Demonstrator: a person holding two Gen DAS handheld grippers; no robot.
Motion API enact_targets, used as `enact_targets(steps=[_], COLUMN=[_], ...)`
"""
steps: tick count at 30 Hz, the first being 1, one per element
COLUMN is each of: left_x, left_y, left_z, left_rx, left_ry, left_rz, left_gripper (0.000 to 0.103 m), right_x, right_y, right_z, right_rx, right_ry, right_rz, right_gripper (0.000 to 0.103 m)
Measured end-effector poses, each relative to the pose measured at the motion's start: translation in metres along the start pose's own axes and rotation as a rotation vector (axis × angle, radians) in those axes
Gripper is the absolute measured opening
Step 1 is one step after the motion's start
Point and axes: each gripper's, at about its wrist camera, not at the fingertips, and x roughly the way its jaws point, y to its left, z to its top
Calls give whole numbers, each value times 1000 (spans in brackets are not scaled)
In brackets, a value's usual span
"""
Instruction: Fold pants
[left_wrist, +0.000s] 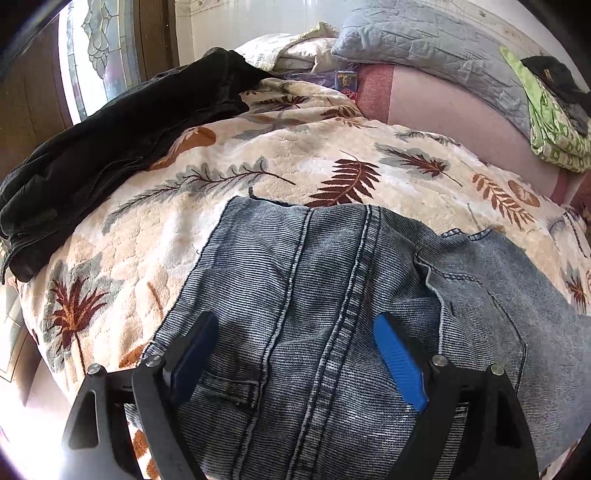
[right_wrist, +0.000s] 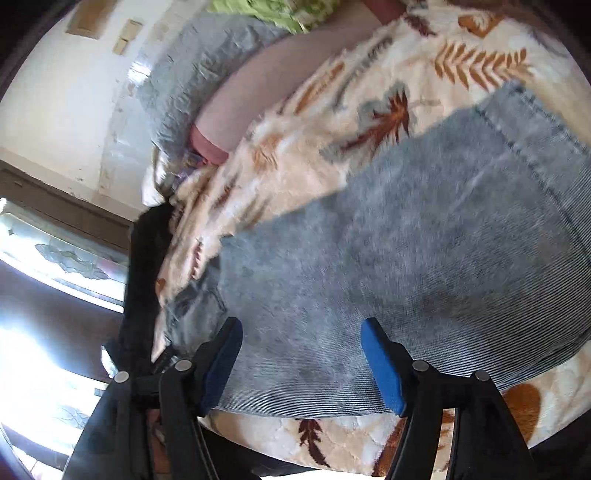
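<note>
Both pairs of jaws stand wide apart with nothing pinched between their blue pads: the left gripper (left_wrist: 295, 332) hangs over the seamed middle of the jeans, and the right gripper (right_wrist: 301, 341) hangs over a plainer stretch of the same denim near its lower edge, in a blurred, tilted view. Beneath everything lies a cream blanket (left_wrist: 207, 192) printed with rust and grey leaves, spread across the bed. On it, the blue jeans (left_wrist: 332, 295) lie flattened and folded, a doubled stitched seam running down the centre, a pocket edge to the right of it and a belt loop low at the left. A black garment (left_wrist: 122, 140) lies heaped on the blanket's far left side, apart from the jeans. A grey quilted pillow (left_wrist: 436, 48) rests at the head, with a green patterned cloth (left_wrist: 554, 125) at its right end.
</note>
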Motion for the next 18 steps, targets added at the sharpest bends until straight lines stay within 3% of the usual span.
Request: enact_targets(steps=[2,4,5,7,9,11,13,18], left_x=[-12,-26,-32,-45,-56,-66,-73,-78], left_y=[0,-1,-3,-8,-19,-37,-63,-138], left_z=[0,-2,-2,-5,-6,-9,-12,-22], left_rx=[-1,5,13,31,49,87,140,249], left_ry=[-31,-53,-59,-70,-76,-75,-71,-36], left_rz=[26,34,33,30,14,-29,-76,-206], left_gripper=[87,87,87,87,87,87,87,87], right_x=[-13,-11,-9,-29,-55,-82,-104,-128], right_y=[-17,-53,-72,-86,-86,-93,-107,-146], right_z=[4,7,7,6,6,2,-6,-9], right_rx=[39,130,196,262,251,273,326,446], right_ry=[-32,9,44,-12,-88,-184,-242,-206], right_rz=[2,-132,-129,-5,13,53,21,-54], right_gripper=[79,83,81,79,79,79,79,79])
